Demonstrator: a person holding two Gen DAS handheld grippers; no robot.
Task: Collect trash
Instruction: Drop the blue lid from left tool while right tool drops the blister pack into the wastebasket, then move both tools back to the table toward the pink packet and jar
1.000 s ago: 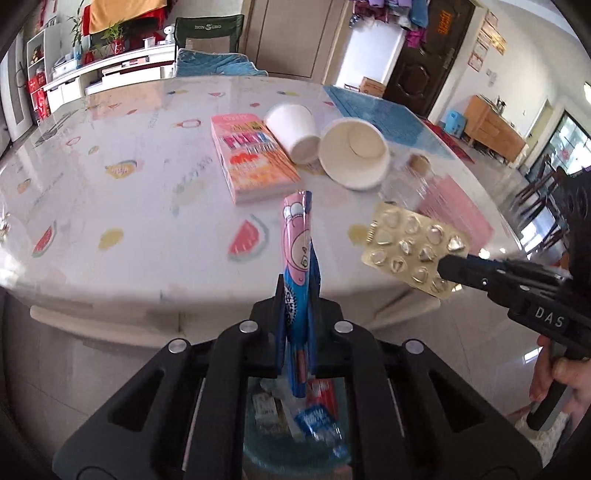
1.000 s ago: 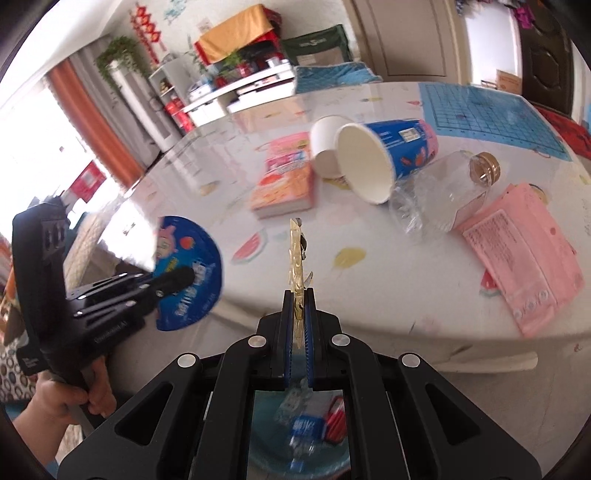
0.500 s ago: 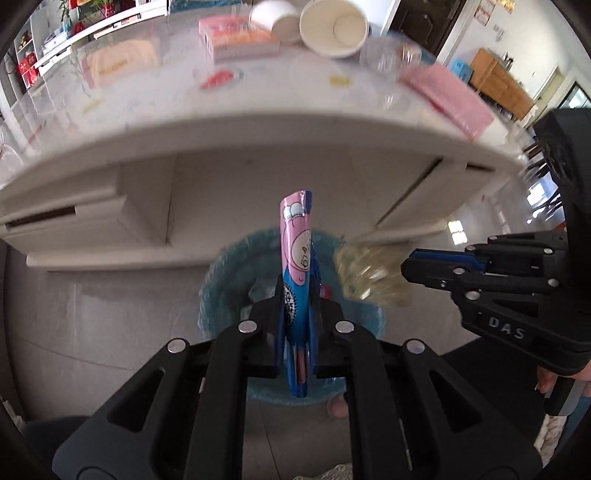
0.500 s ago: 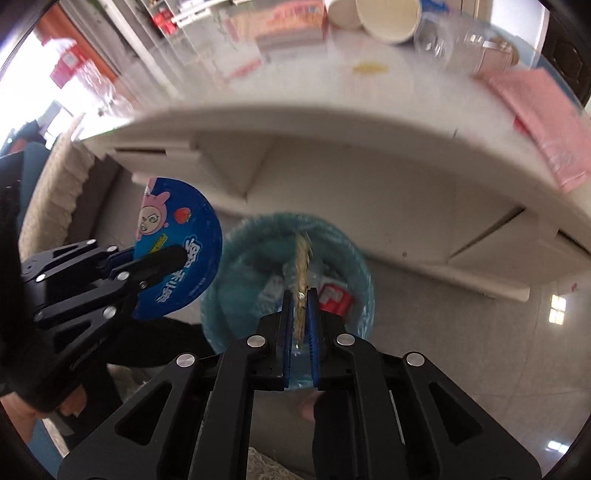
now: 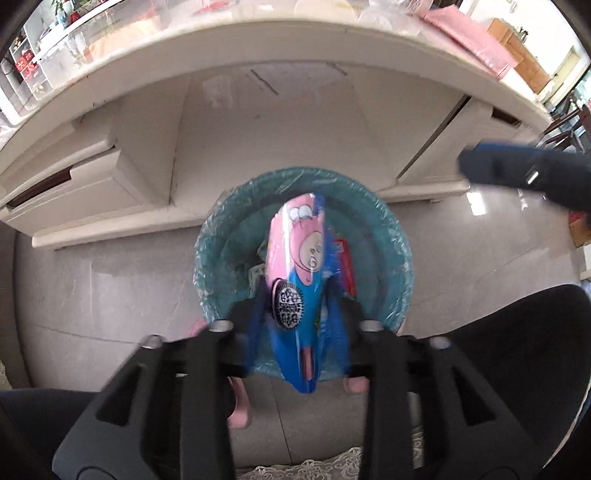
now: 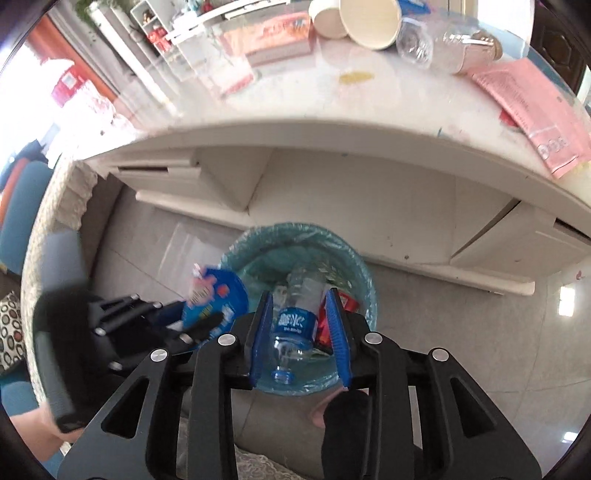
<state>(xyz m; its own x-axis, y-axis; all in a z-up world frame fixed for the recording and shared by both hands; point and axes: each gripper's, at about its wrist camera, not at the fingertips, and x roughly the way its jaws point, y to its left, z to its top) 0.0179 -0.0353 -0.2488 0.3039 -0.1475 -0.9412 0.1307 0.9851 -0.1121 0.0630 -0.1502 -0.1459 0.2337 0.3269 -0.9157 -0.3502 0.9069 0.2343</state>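
Both tongs hang above a bin (image 5: 391,236) lined with a teal bag, which stands on the floor just in front of the table's (image 6: 332,129) curved white edge. The left gripper (image 5: 295,325) has its blue-padded jaws spread apart, and the pink-and-blue snack wrapper (image 5: 299,273) stands loose between them, over the bin's mouth; motion blur hides whether either pad touches it. The wrapper shows a cartoon face and a dark sandwich biscuit, but no lettering can be read. The right gripper (image 6: 299,328) is likewise spread wide with nothing between its jaws; straight ahead of it, down in the bin, lies a clear plastic bottle (image 6: 295,314) with a blue label in white characters, too small to read, beside a red packet (image 6: 345,301). To its left the other tong's fingers flank the wrapper at the bin's rim. Ahead and above, the table edge overhangs drawer fronts, leaving open floor on either side of the bin. On the tabletop beyond lie two paper cups (image 6: 354,22), a clear bottle (image 6: 439,40) and a pink packet (image 6: 532,107) with unreadable print.
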